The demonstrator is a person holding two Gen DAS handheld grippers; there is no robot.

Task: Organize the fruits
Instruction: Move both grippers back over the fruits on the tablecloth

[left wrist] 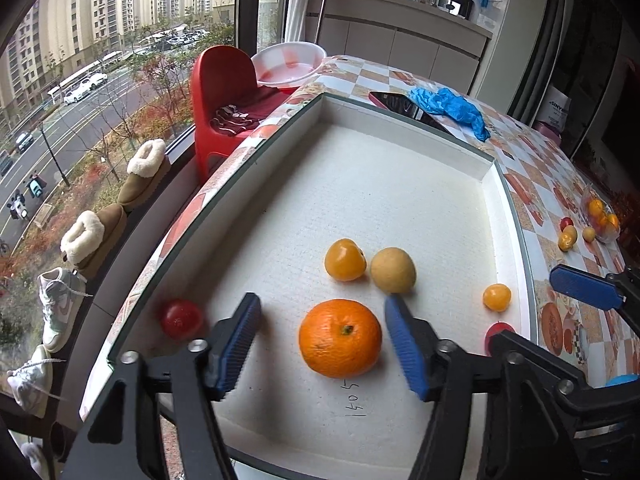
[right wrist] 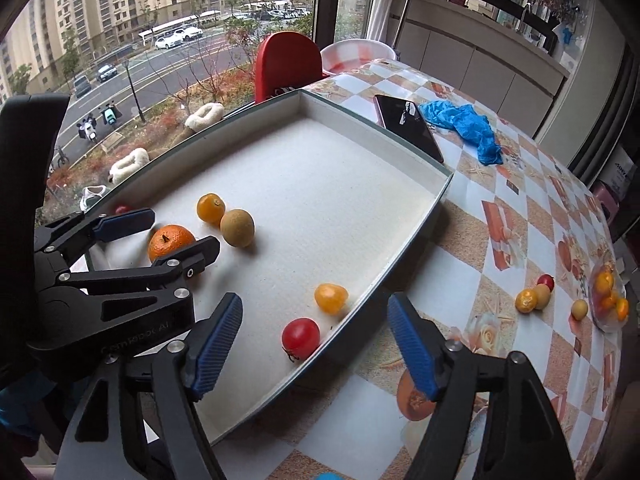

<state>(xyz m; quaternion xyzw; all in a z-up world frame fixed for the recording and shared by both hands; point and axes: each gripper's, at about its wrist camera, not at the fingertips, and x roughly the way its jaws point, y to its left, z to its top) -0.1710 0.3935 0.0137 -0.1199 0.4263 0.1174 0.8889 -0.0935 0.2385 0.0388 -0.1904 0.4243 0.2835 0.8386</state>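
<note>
Your left claw is spread wide and holds nothing, its blue pads on either side of the big orange, which sits on the white liner near the front of the tray. From the right wrist view the same claw straddles that orange, so you look to be either lining up a grasp on it or just letting it go; I can't tell which.

Beyond the orange, a yellow-orange fruit and a tan round fruit lie just beside each other. A small red fruit rests against the tray's left wall, and a little orange one sits near the right wall.

Your right claw is open and empty too, hovering over the tray's near right corner. A red tomato and a small yellow-orange fruit sit in that corner, close to the wall.

More fruit waits well apart on the checked surface: a loose cluster of small pieces and a clear bag holding more orange ones. So the sorting seems partway done.

If the orange needs shifting, bring the left claw down level and close on its widest part; it is round and may roll. Otherwise, send your right claw across to that loose cluster, watching the tray wall as you cross it.
</note>
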